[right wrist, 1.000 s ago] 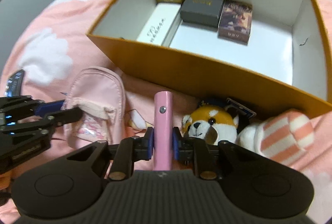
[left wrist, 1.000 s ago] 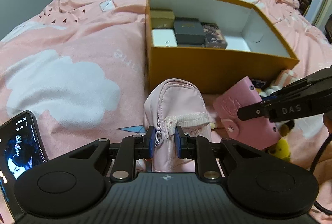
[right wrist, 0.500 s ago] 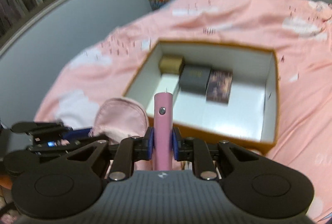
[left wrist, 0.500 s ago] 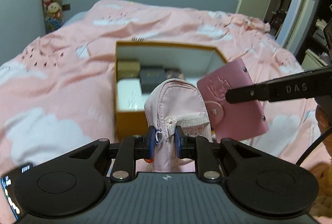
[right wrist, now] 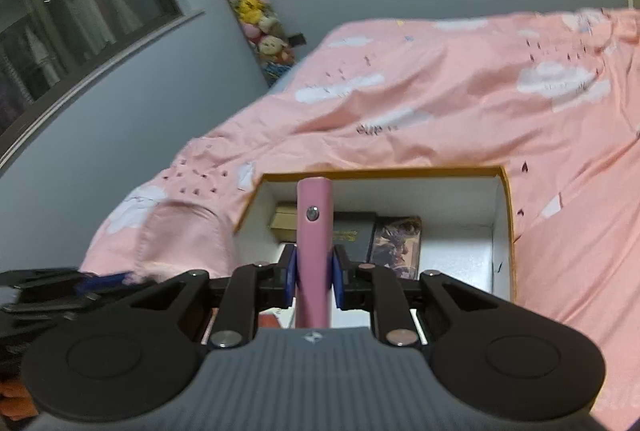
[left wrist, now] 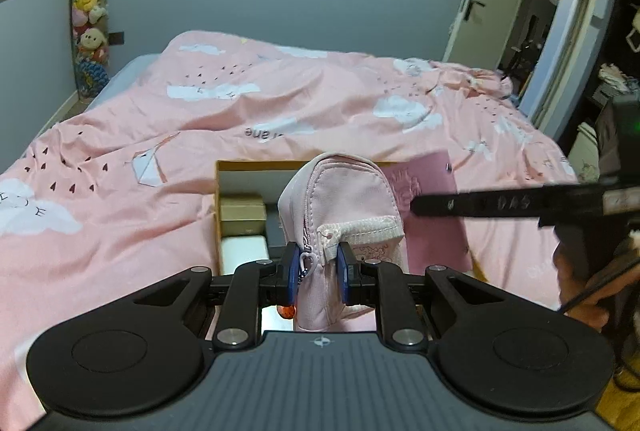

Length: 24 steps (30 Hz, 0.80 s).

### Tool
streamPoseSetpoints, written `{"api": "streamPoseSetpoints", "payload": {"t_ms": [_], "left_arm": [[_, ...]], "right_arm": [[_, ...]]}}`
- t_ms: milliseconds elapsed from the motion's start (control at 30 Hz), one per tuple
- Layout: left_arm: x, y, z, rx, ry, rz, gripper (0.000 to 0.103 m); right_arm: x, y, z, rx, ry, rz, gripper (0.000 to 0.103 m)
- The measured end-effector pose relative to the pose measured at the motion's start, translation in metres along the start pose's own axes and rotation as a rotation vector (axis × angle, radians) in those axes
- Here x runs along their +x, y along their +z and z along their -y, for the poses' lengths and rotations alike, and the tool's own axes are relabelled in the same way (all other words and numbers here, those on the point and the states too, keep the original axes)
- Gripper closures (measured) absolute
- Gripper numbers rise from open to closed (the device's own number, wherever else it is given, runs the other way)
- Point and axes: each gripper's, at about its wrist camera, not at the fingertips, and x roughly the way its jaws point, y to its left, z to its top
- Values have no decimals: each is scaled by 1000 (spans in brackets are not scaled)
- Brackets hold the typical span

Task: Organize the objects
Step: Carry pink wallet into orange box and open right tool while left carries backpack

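Currently the left gripper [left wrist: 319,271] is holding a pink pouch [left wrist: 344,207] upright above the box [right wrist: 506,199], fingers [left wrist: 293,273] pinching it narrowly by the zipper. It is looking soft and light, likely sagging unless gripped at this stiffer seam. The right gripper [right wrist: 314,279] is clamping a pink wallet [right wrist: 314,231] edge-on at its lower half; it is appearing stiff, flat and possibly slick. The box is lying on the bed [left wrist: 320,91], partly filled with small boxes.

Left gripper [left wrist: 319,273] clamped on pink pouch [left wrist: 342,209], held up over pink duvet [left wrist: 160,135]. Orange box [left wrist: 218,207] behind pouch. Right gripper [left wrist: 416,206] pinching pink card holder [left wrist: 434,219] just beside.
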Motion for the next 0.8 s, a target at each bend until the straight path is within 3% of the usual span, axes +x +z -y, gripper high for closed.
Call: {"api": "streamPoseSetpoints", "payload": {"t_ms": [267,433,800], "left_arm": [[39,9,-23,-29,49,-83,82],[53,9,-32,-38,70,-105,82],[70,10,-44,-54,56,-141,81]], "right_arm": [[87,-16,29,138,7,-177,84],[129,-26,39,221,62,-284,84],[176,-35,45,353,129,-404,84]]}}
